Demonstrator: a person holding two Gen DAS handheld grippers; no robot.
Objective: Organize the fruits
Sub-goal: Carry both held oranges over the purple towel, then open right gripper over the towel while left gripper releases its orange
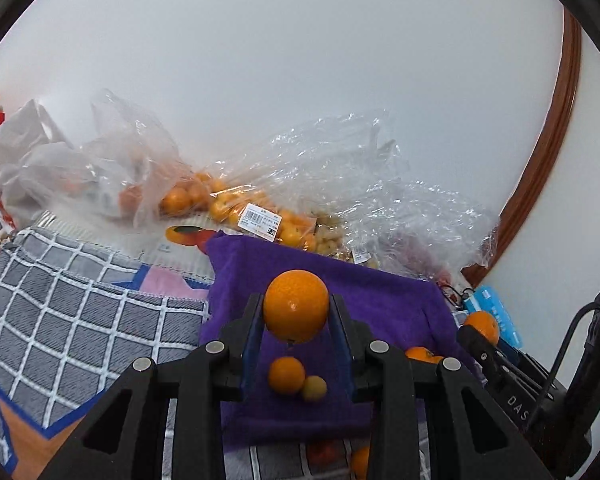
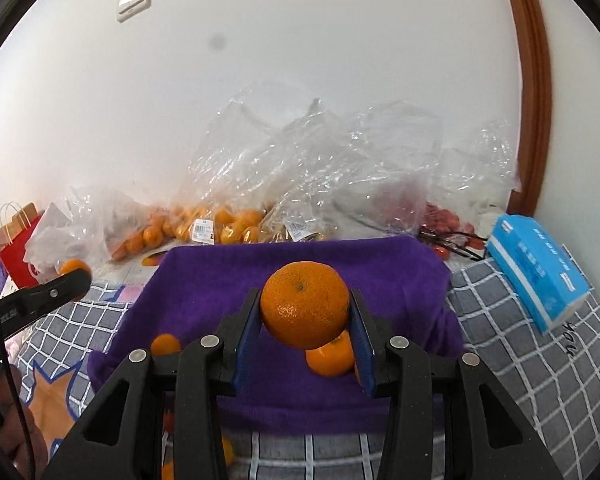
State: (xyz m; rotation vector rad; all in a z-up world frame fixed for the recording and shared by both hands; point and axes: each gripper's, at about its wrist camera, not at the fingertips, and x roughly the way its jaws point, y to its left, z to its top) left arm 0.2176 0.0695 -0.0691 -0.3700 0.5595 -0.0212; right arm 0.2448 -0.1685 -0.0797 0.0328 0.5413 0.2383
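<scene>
Left wrist view: orange (image 1: 296, 306) clamped between the fingers (image 1: 252, 320).

A home room: checked blanket (image 1: 80, 304), wall switch (image 2: 134, 0), wooden door frame (image 2: 534, 80).

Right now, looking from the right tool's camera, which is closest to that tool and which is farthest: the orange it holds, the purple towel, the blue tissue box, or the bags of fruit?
1. The orange, pinched in the right tool.
2. The purple towel, right underneath it.
3. The blue tissue box, off to the right on the checked blanket.
4. The bags of fruit, farthest, against the back wall.
</scene>
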